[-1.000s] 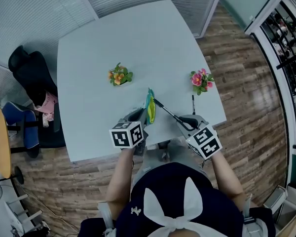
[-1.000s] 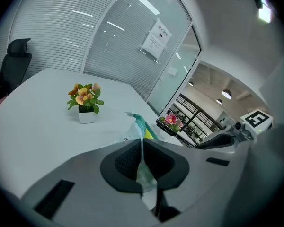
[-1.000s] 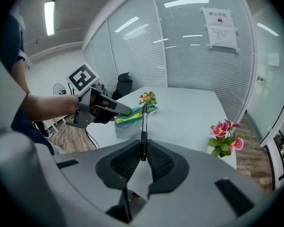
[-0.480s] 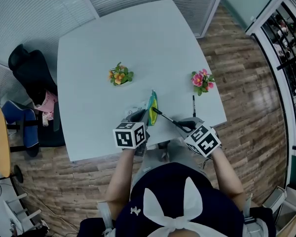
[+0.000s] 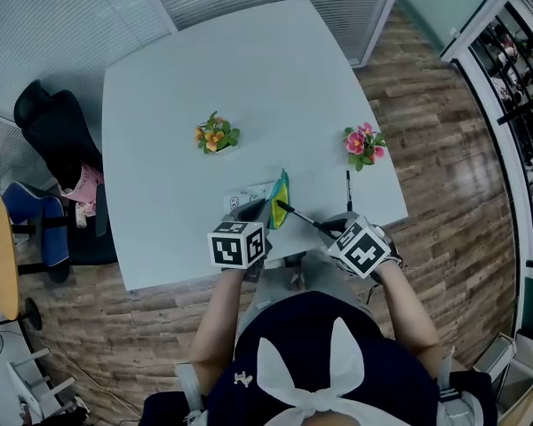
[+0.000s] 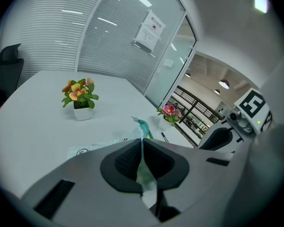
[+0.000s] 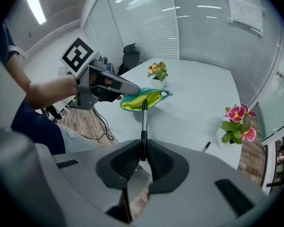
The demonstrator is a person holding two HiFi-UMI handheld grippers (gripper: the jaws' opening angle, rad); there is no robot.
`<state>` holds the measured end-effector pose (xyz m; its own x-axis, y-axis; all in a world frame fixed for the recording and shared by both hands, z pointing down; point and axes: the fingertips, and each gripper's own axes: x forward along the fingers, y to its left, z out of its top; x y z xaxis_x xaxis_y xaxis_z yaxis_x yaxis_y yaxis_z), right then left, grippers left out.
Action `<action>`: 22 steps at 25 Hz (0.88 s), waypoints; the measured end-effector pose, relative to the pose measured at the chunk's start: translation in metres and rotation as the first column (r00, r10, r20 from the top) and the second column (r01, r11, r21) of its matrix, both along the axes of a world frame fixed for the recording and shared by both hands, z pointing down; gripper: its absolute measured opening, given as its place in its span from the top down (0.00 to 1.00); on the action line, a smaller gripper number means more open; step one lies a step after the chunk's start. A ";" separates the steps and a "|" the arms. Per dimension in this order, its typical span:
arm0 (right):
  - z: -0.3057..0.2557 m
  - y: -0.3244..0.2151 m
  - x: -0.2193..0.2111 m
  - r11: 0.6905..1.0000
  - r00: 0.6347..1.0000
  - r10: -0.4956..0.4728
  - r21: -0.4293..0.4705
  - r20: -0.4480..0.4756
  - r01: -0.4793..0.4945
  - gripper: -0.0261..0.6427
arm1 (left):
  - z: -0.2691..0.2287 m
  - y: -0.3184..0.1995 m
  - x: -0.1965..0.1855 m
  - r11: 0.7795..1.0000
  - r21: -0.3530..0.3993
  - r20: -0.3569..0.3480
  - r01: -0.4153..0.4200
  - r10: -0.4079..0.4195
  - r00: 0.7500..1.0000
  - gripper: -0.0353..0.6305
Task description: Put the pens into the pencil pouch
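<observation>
The bench [image 5: 204,78] bears the work. The pencil pouch [image 7: 144,100] hangs just ahead of the right gripper [image 7: 143,161], its edge pinched in the clenched left gripper [image 6: 142,157]. The right gripper is clamped on a black pen [image 7: 143,126] whose far tip meets the pouch mouth (how far in, I cannot tell). Best to keep the pouch steady, slide the pen along its own line well inside, and only then let go. A second pen [image 7: 206,146] lies off to the right gripper's right.
</observation>
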<state>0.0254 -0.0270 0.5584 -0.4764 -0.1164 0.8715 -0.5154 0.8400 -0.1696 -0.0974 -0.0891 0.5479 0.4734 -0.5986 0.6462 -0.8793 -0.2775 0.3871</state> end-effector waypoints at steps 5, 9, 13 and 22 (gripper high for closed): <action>0.002 0.004 0.000 1.000 0.999 -0.023 -0.010 -0.023 0.023 0.88 | 0.000 0.003 0.006 1.000 0.000 0.003 -0.024 0.024 1.000 0.90; 0.001 0.005 -0.001 0.999 0.999 -0.032 -0.005 -0.022 0.032 0.88 | 0.001 0.006 0.010 0.999 -0.004 0.002 -0.040 0.040 0.999 0.90; 0.003 0.004 0.000 1.000 0.999 -0.026 0.011 -0.023 0.027 0.88 | 0.001 0.008 0.013 0.999 -0.004 -0.002 -0.042 0.042 0.999 0.90; -0.010 -0.001 -0.007 0.997 0.999 -0.019 0.078 0.027 0.016 0.88 | -0.001 0.013 0.017 0.999 -0.002 -0.010 -0.046 0.046 0.999 0.90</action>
